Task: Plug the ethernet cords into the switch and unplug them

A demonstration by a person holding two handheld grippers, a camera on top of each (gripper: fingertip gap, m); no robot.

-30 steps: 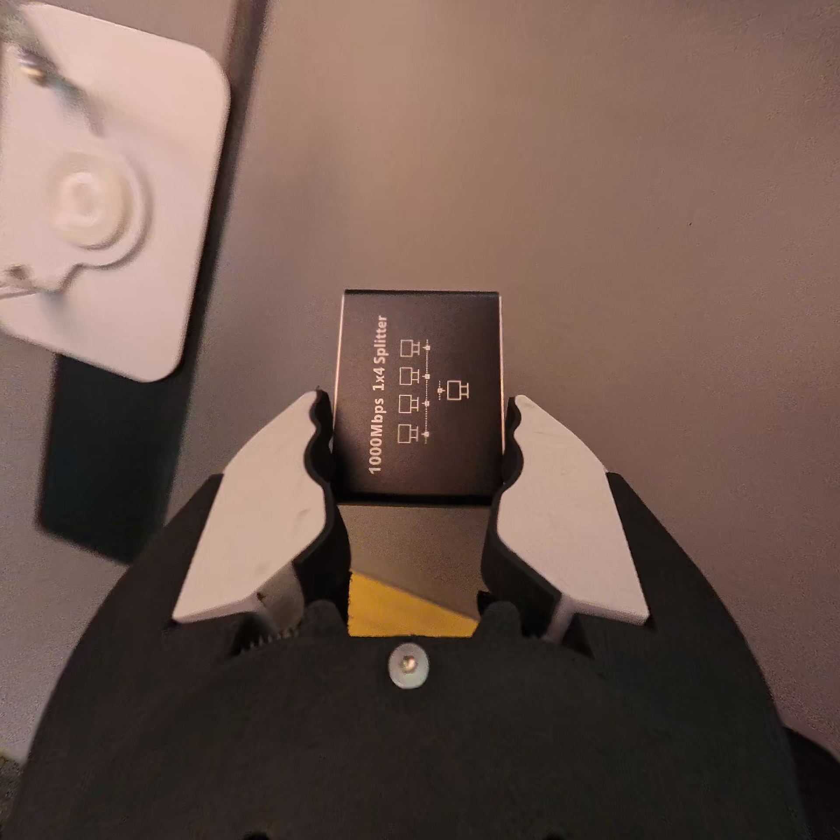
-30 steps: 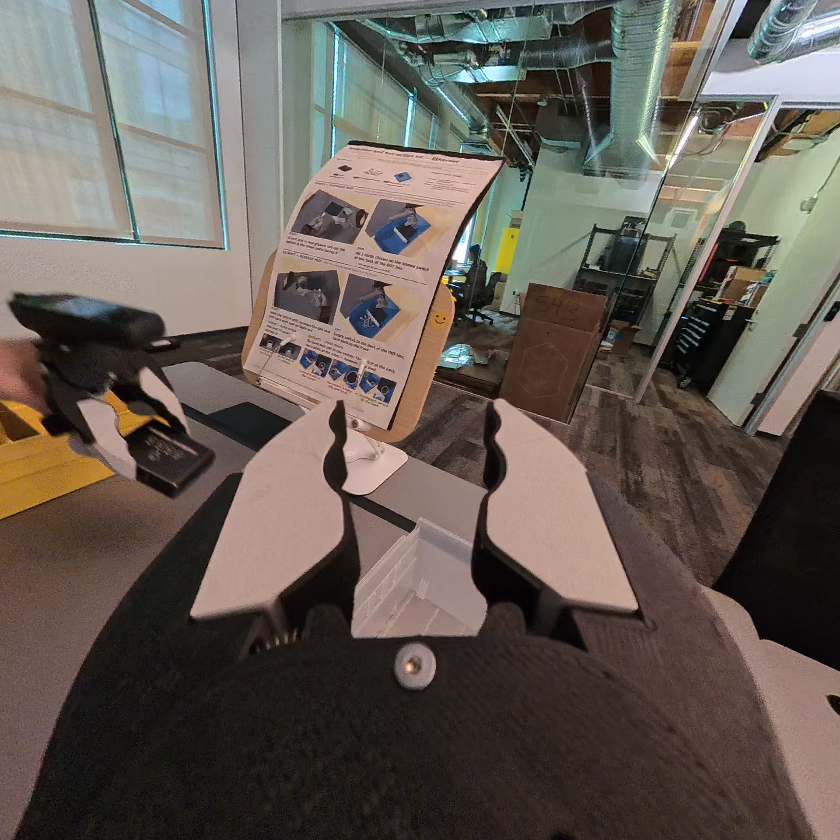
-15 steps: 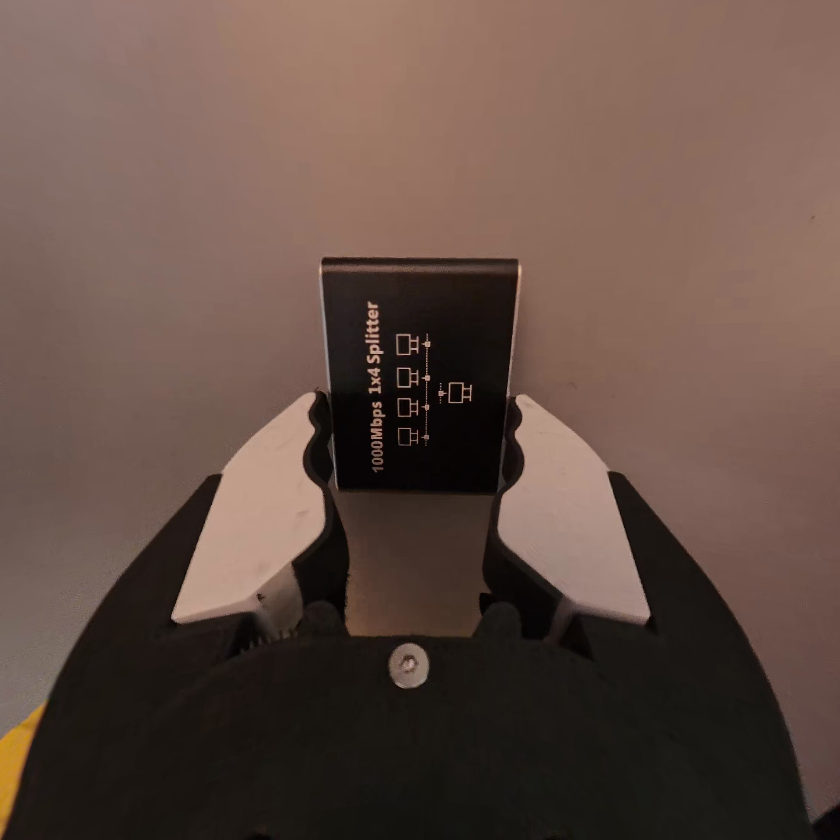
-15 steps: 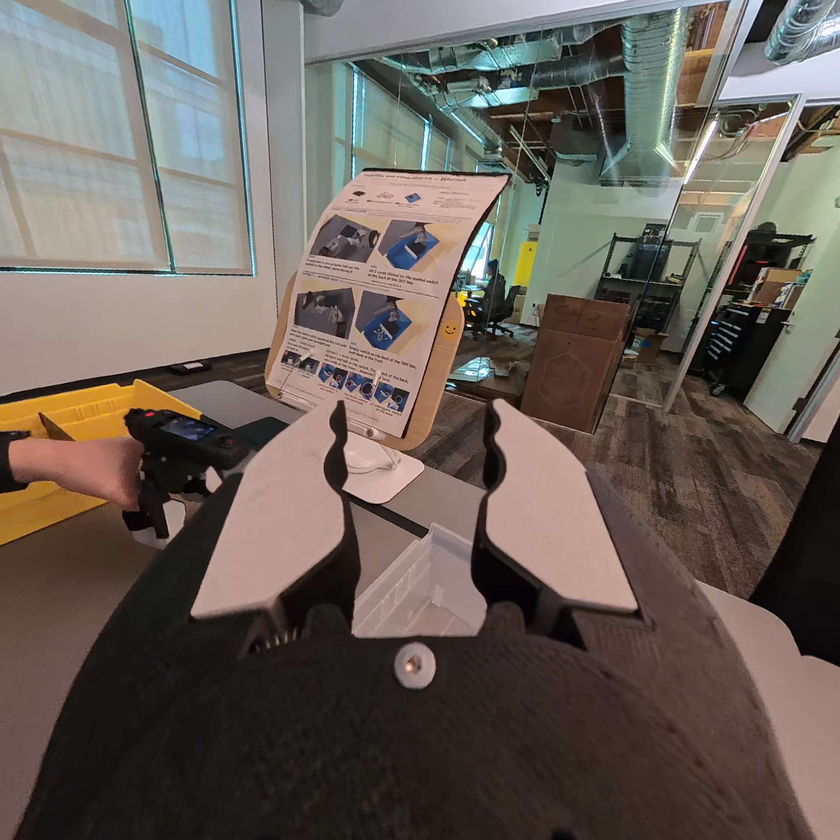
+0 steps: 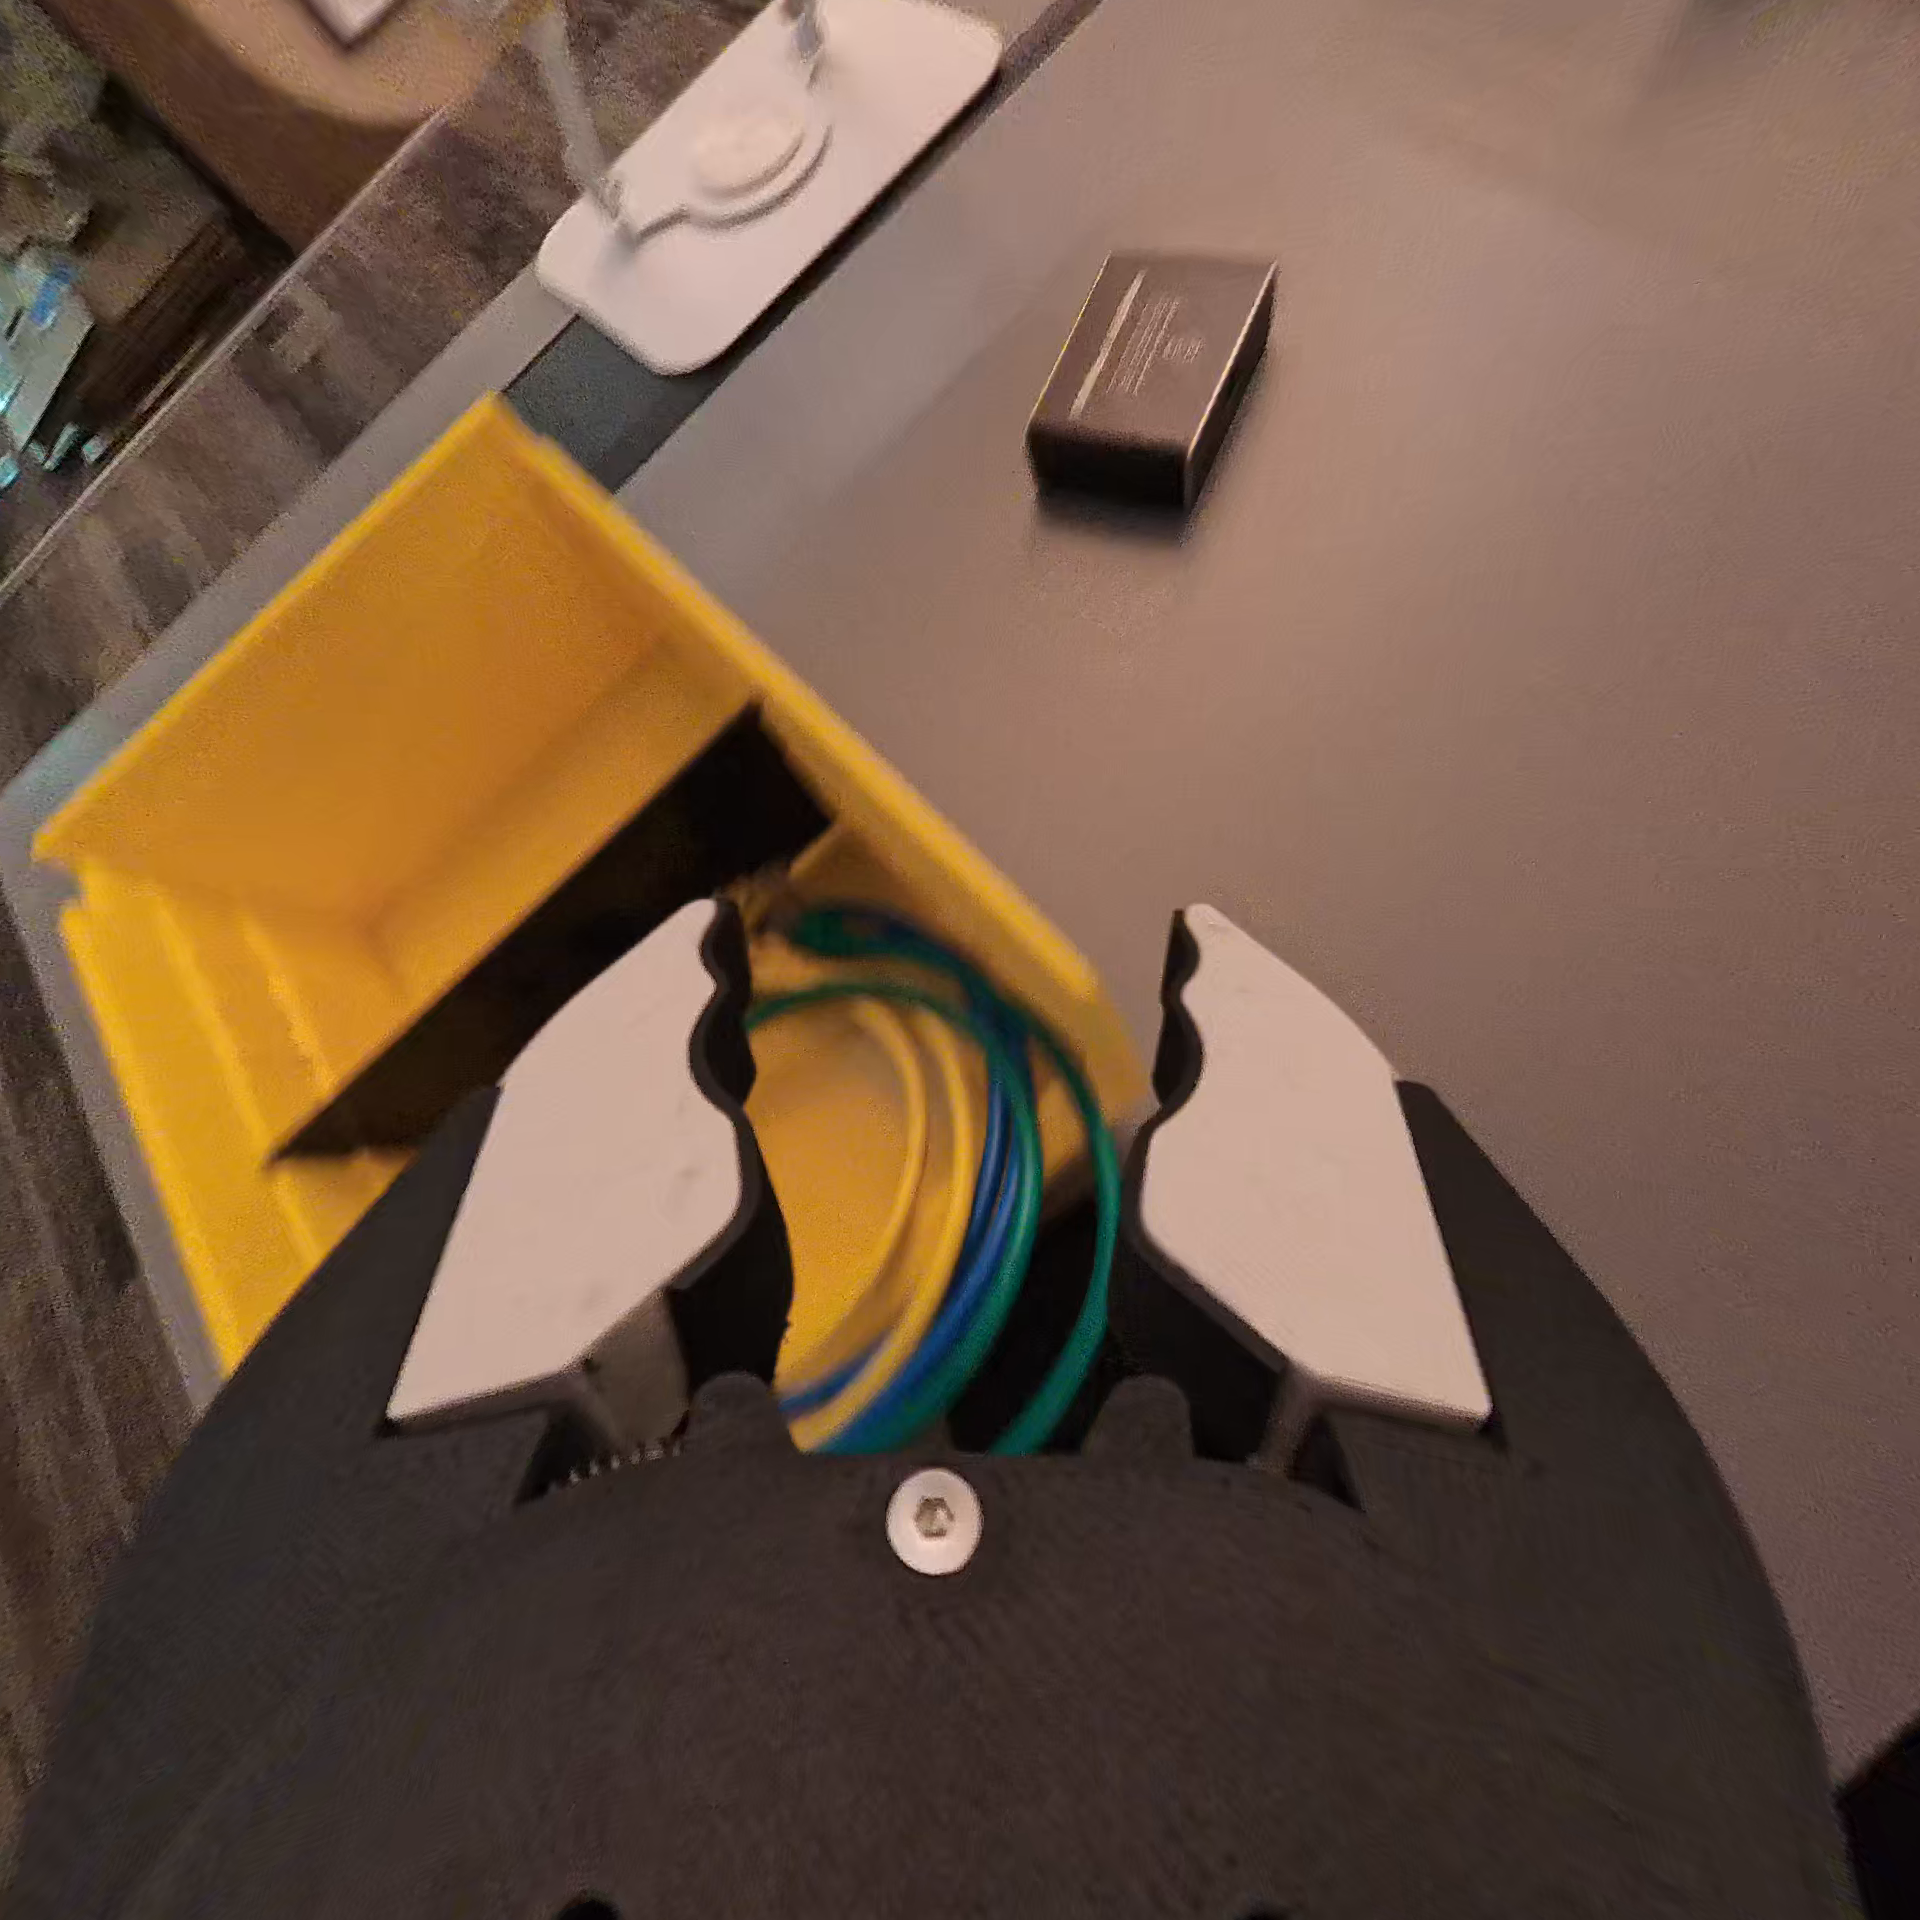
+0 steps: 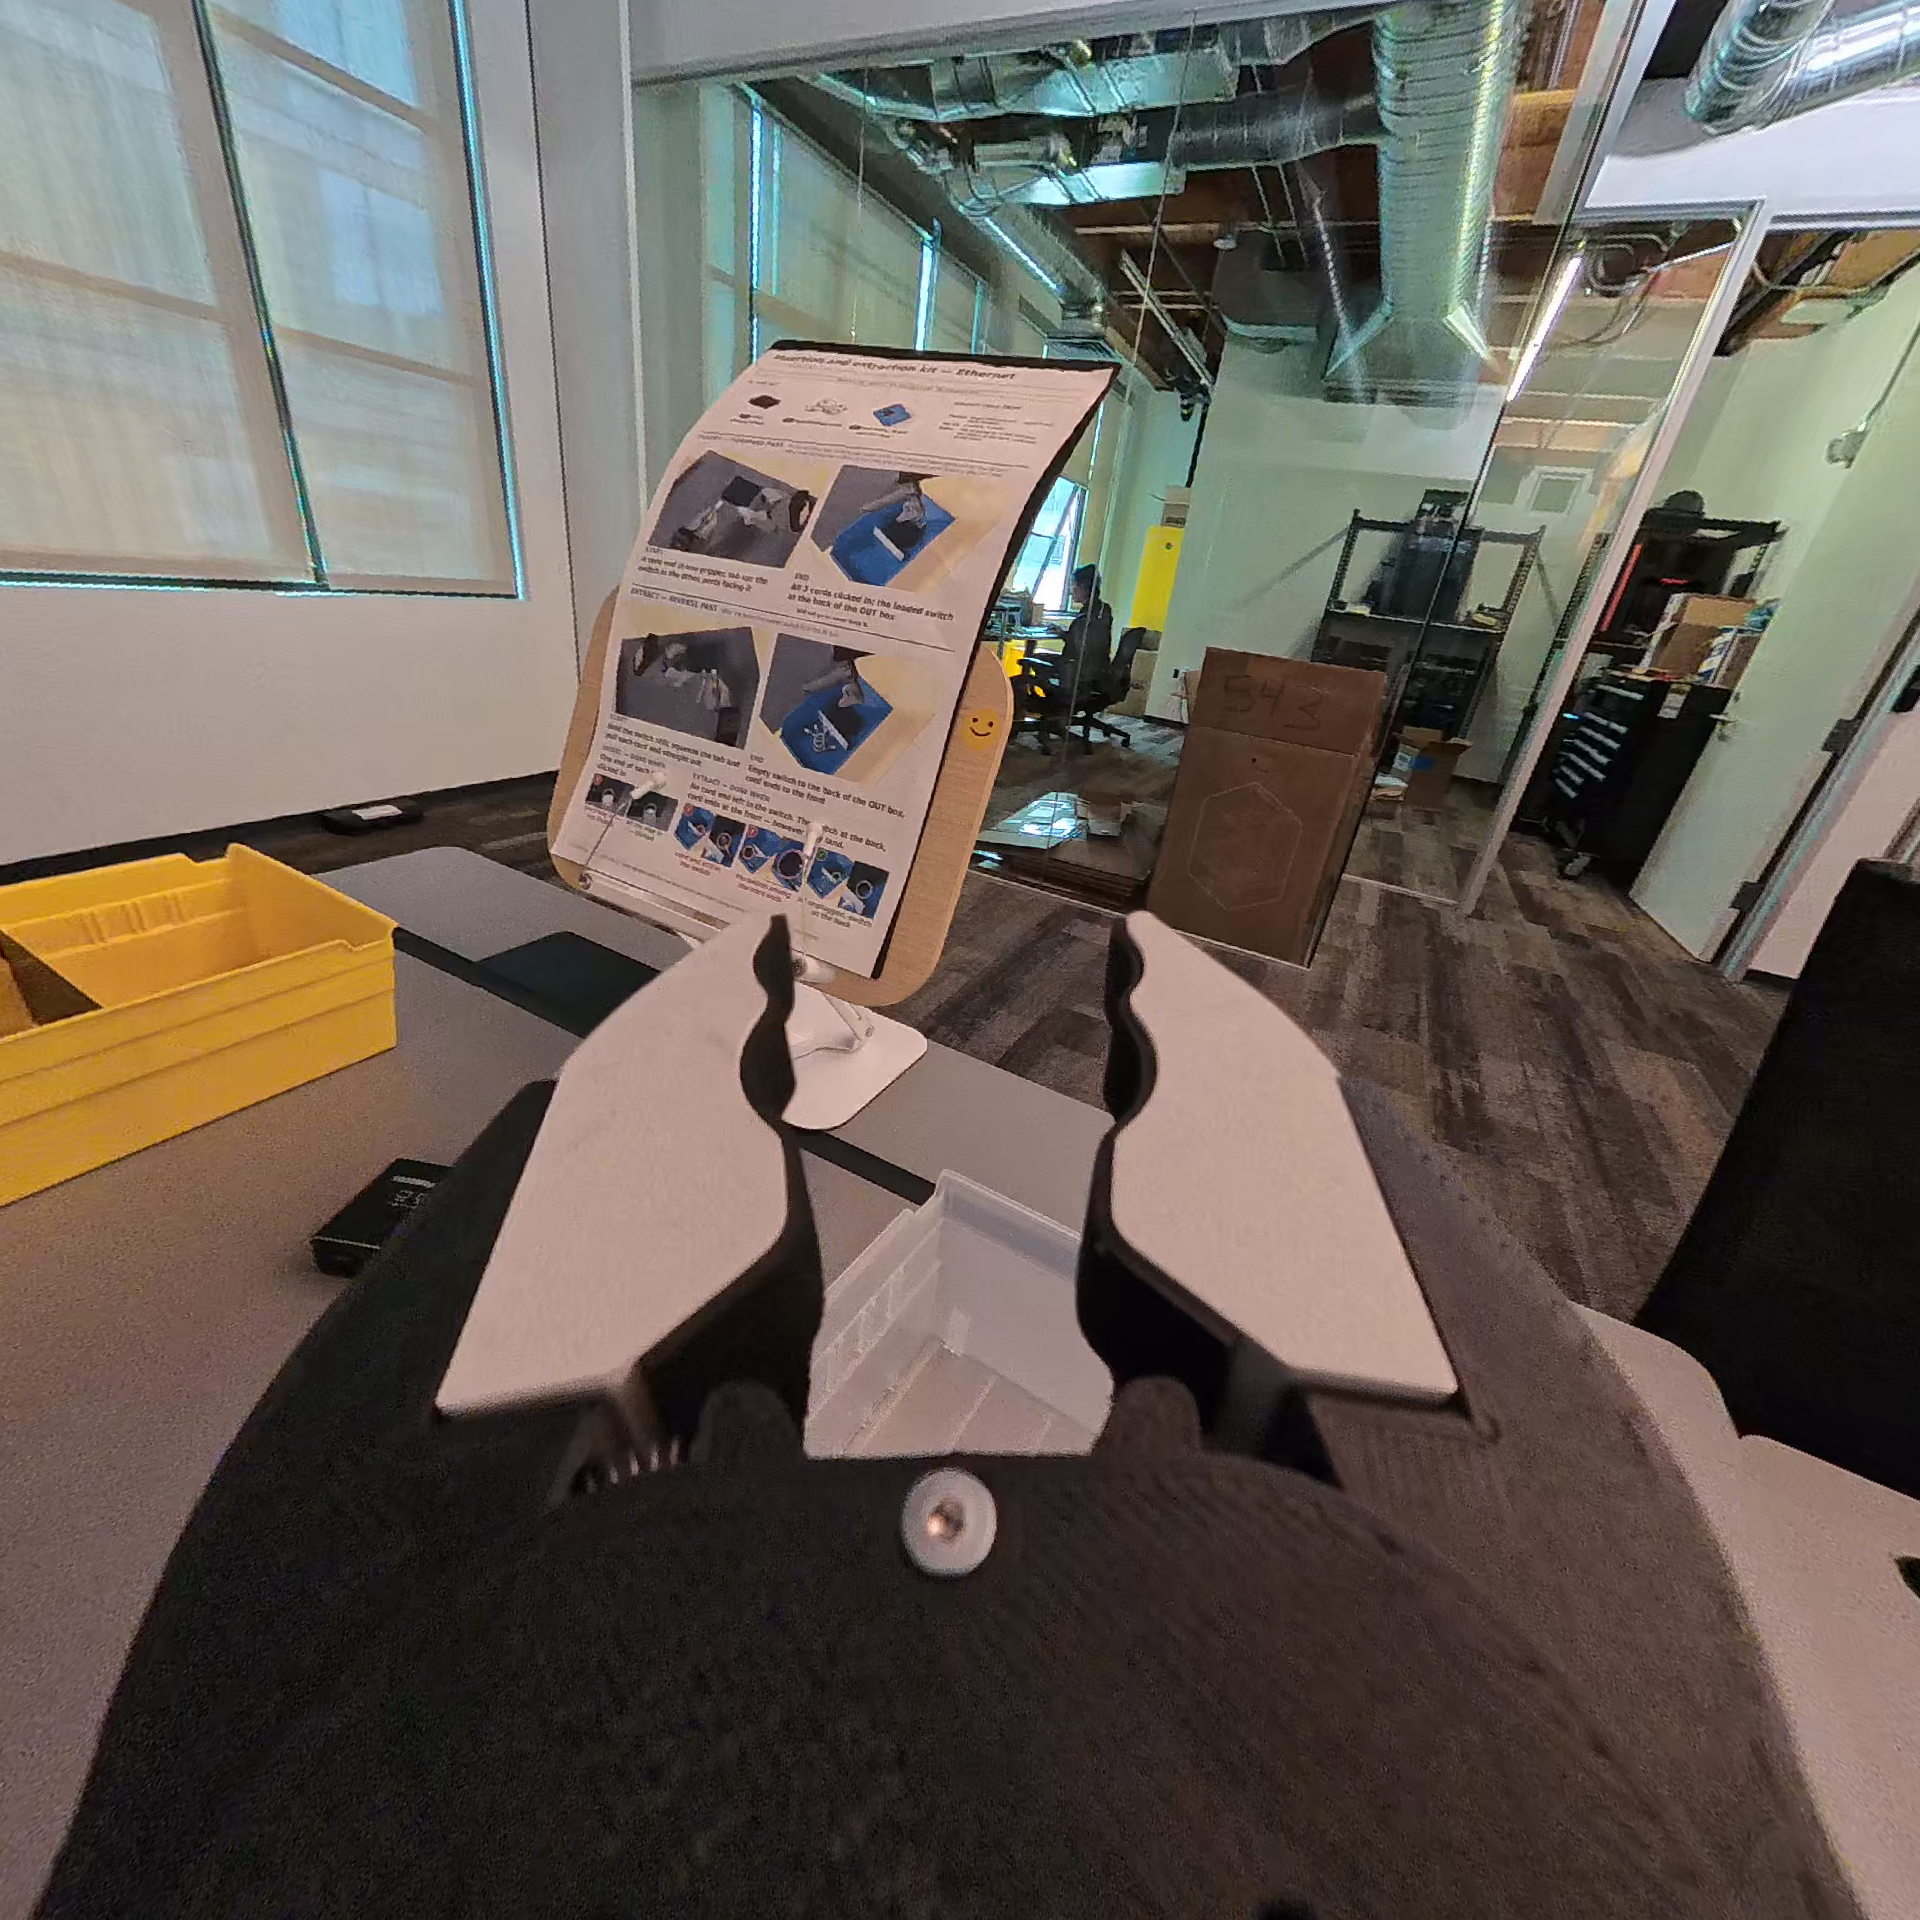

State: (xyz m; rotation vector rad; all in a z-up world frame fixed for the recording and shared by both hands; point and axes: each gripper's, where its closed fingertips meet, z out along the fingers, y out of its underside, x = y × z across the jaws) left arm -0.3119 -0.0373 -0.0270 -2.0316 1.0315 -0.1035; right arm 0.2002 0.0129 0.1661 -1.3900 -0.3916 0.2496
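Observation:
The black switch (image 5: 1153,379) lies flat on the grey table, apart from both grippers; its end also shows in the right wrist view (image 6: 379,1226). My left gripper (image 5: 945,956) is open and empty, above the near end of the yellow bin (image 5: 416,727). Coiled green, blue and yellow ethernet cords (image 5: 987,1174) lie in that bin, below and between the fingers. My right gripper (image 6: 940,961) is open and empty, held above a clear plastic box (image 6: 956,1309).
An instruction sheet on a wooden board (image 6: 821,665) stands on a white base (image 5: 769,177) at the table's far edge. A black divider (image 5: 582,935) crosses the yellow bin (image 6: 187,997). The grey table (image 5: 1455,831) spreads right of the bin. A black chair back (image 6: 1808,1143) is at right. My hands' fingertips stand some 55 centimeters from each other. The black switch (image 5: 1153,379) is about 25 centimeters from my left fingertips and 40 centimeters from my right.
My left gripper let go of the switch, which now lies on the table. The gripper opened wider and swung back over the yellow bin with the cords. The right gripper barely moved.

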